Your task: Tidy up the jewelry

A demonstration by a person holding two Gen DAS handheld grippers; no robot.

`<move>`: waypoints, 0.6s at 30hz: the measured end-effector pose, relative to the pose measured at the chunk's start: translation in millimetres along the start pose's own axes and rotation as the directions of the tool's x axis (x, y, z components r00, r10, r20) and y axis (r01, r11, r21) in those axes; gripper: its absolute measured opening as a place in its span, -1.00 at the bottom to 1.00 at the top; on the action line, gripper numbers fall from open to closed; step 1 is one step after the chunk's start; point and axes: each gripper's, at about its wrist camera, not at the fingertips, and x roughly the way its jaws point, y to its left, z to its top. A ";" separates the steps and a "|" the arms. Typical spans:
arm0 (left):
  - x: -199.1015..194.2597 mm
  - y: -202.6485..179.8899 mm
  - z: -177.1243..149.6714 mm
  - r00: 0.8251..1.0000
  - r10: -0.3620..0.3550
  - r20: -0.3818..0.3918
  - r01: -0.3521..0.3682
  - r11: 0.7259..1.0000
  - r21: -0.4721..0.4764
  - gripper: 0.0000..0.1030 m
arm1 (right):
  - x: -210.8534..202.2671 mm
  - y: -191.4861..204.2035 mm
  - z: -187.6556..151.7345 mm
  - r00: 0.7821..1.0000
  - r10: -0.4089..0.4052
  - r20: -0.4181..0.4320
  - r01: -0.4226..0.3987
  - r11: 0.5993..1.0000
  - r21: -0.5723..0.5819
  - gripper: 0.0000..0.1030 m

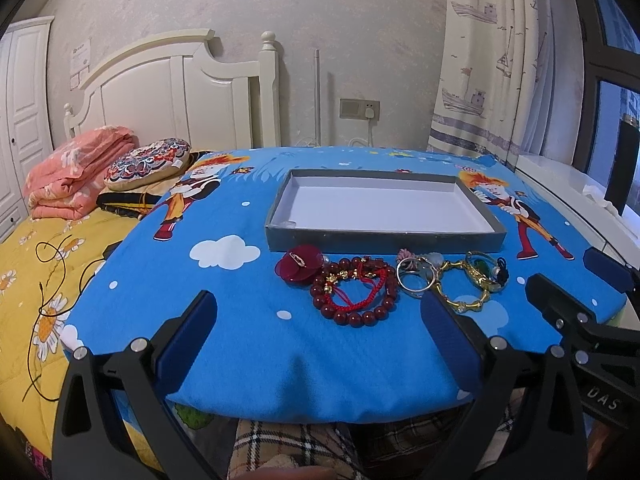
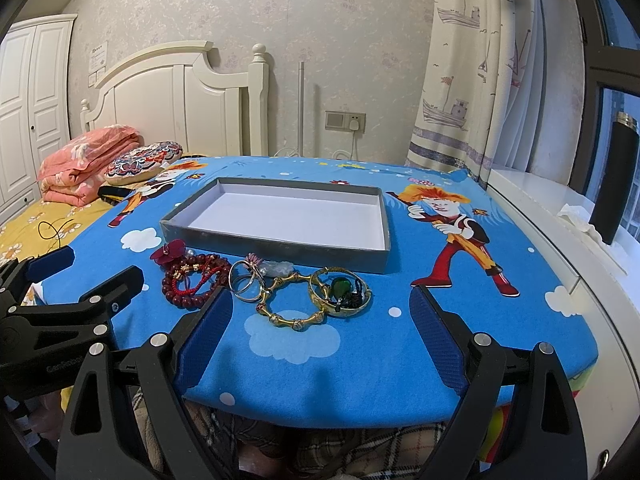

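Left wrist view: left gripper (image 1: 316, 320) spread wide, holding nothing, over bare blue cloth (image 1: 248, 344) at lower centre; jewelry pile (image 1: 384, 284) just below the grey tray (image 1: 384, 240). Right wrist view: right gripper (image 2: 320, 312) wide, unloaded; gold bangles (image 2: 316, 300) tangled, red beads (image 2: 188, 284) centre-left, cloth edge at bottom.

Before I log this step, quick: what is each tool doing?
Left tool: open, holding nothing.
Right tool: open, holding nothing.
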 end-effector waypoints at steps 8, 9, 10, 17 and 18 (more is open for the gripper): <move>1.5 1.3 1.3 1.000 0.012 -0.011 -0.012 1.000 -0.012 0.91 | -0.1 -0.2 0.1 1.000 0.000 0.000 0.000 1.000 0.001 0.64; 1.6 1.8 0.8 1.000 0.010 -0.013 -0.011 1.000 -0.013 0.91 | 0.2 -0.2 0.2 1.000 0.000 0.001 0.000 1.000 0.001 0.64; 2.1 1.6 0.7 1.000 0.012 -0.014 -0.012 1.000 -0.013 0.91 | 0.1 -0.3 0.2 1.000 0.000 0.000 0.000 1.000 0.001 0.64; -0.2 2.2 -1.1 1.000 0.006 -0.005 -0.006 1.000 -0.007 0.91 | -0.1 -0.9 0.2 1.000 0.001 0.000 -0.001 1.000 0.001 0.64; -0.3 2.3 -1.3 1.000 0.003 -0.007 -0.003 1.000 -0.006 0.91 | 0.2 -0.8 0.3 1.000 0.001 -0.001 -0.001 1.000 0.000 0.64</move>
